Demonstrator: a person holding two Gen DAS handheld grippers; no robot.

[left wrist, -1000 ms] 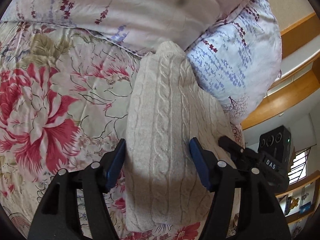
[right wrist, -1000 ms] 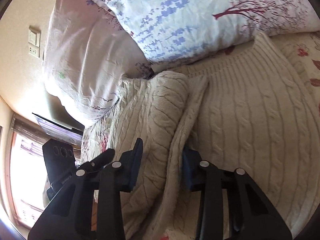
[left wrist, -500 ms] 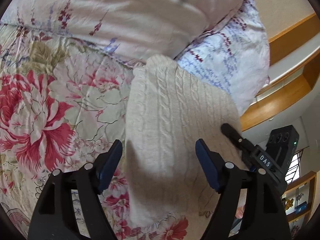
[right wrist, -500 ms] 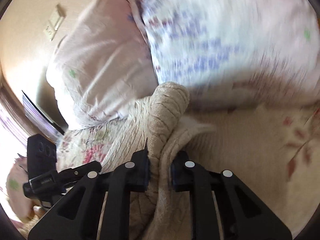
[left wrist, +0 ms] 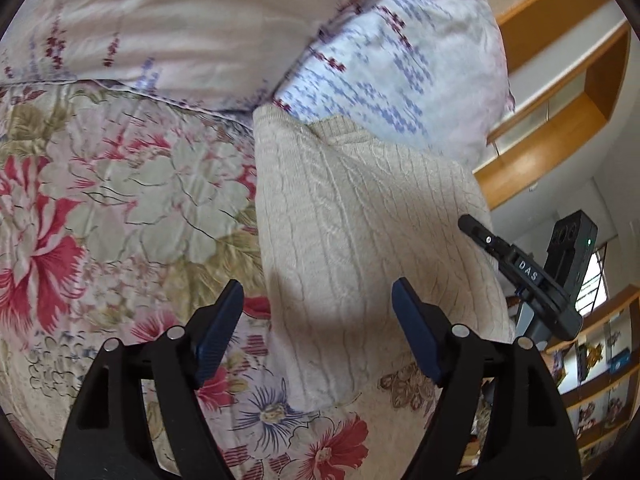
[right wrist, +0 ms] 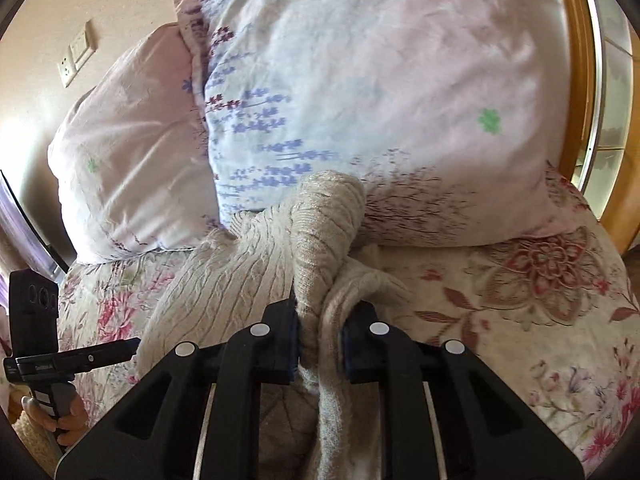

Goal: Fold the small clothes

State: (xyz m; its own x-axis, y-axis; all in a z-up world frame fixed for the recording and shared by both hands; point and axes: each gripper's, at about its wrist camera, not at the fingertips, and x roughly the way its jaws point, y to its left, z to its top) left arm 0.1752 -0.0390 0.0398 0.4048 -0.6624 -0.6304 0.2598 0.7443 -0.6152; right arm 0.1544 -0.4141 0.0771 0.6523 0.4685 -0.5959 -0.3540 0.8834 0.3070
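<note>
A: Jaws first. Right gripper [right wrist: 319, 338]: jaws pinched together on a bunched fold of the cream cable-knit sweater [right wrist: 224, 288], lower centre of the right wrist frame. Left gripper [left wrist: 318, 330]: jaws wide apart, holding nothing, straddling the sweater's near edge, lower centre of the left wrist frame. Can't tell if it touches the knit.

B: What changed?

A: 1 s ago the right jaws were apart around that fold. Now clamped, fold lifted off the bed. Left jaws opened wider over the same 1 s and now sit further back.

B: Meaning for the task?

A: Looks like the right side is carrying a flap over for the next fold; left has let go.

B: Where's the sweater?

A: On the floral bedspread [left wrist: 120, 200], far end against the lavender-print pillow [left wrist: 400, 68], centre of frame.
</note>
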